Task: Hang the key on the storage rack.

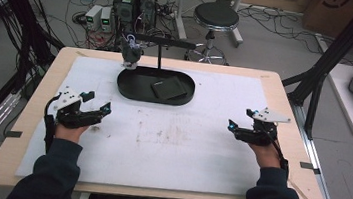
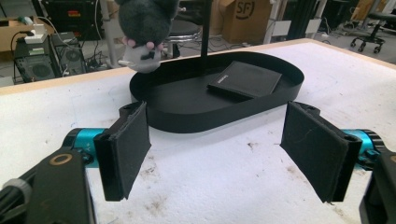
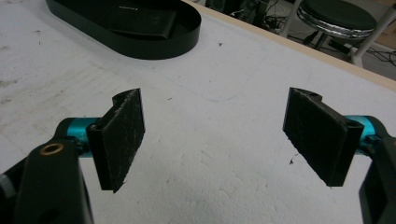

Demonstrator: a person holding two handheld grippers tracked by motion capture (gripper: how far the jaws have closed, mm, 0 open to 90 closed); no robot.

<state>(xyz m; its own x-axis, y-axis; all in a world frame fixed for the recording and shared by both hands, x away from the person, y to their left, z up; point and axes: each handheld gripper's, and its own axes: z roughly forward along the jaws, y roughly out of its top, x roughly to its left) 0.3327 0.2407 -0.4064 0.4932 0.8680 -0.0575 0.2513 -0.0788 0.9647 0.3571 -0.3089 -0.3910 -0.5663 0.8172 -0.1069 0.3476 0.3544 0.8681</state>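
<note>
Resting on the white mat [image 1: 159, 143] that covers the desk [image 1: 290, 142], the left gripper [image 1: 98, 101] and the right gripper [image 1: 241, 119] sit well apart, one at each side, both with jaws spread wide and nothing between them. Both point toward the black oval tray [image 1: 130, 91] at the far middle of the mat. A flat black wallet [image 1: 169, 89] lies inside the tray, toward its right end. A grey plush toy [image 1: 130, 53] hangs from a black stand [image 1: 161, 42] over the tray's left rim.
</note>
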